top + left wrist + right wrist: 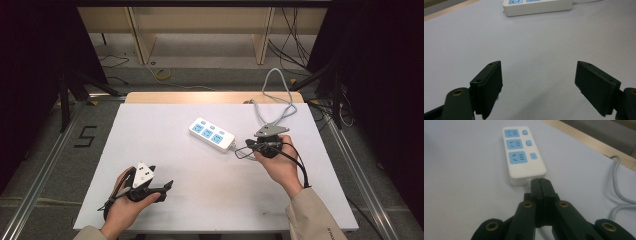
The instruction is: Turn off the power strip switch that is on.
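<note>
White worktop (pixel 165 165), mid-frame: the power strip (pixel 212 134) is laid just right of centre. Right gripper (pixel 541 185) fingers are clamped on its cord (pixel 272 107) at the strip's end; left gripper (pixel 539 86) fingers are spread wide, lower left.

A white power strip (pixel 524 155) lies on the pale table (pixel 461 195), running from the upper middle of the frame down toward the centre. It has three blue sockets (pixel 514 144) in a row, each with a small blue switch (pixel 529 143) to its right. The right gripper (pixel 541 185) rises from the bottom centre, its two black jaws pressed together, tips at the strip's near end where the grey cable (pixel 621 195) leaves it. The cable curves along the right edge. A wooden table edge (pixel 594 143) crosses the upper right.
</note>
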